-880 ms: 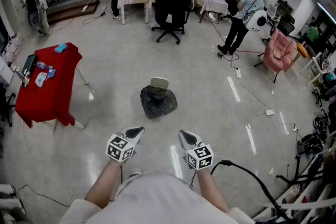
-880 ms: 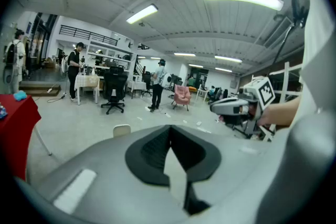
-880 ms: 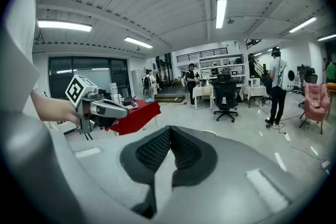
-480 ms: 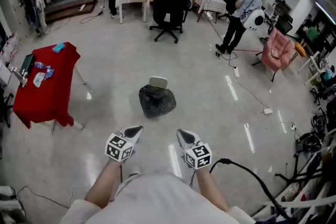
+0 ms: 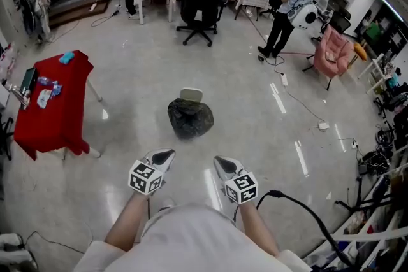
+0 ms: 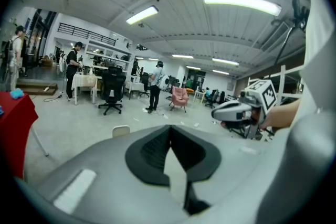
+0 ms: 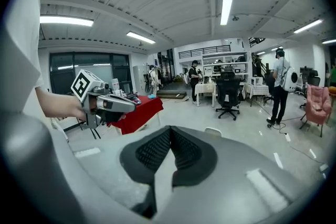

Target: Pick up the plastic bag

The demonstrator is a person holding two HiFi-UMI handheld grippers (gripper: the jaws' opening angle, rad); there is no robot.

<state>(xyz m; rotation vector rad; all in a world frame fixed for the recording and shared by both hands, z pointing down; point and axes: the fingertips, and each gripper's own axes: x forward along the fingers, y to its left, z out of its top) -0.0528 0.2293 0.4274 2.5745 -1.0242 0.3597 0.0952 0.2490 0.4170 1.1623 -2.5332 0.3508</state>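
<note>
The dark plastic bag sits on the grey floor ahead of the person, well apart from both grippers, with a pale object just behind it. The left gripper and right gripper hang side by side near the person's body, tilted slightly downward, each with its jaws pressed together on nothing. A red-draped table stands off to the left.

Head cam shifted: plastic bag, red table slid slightly up-left.
</note>
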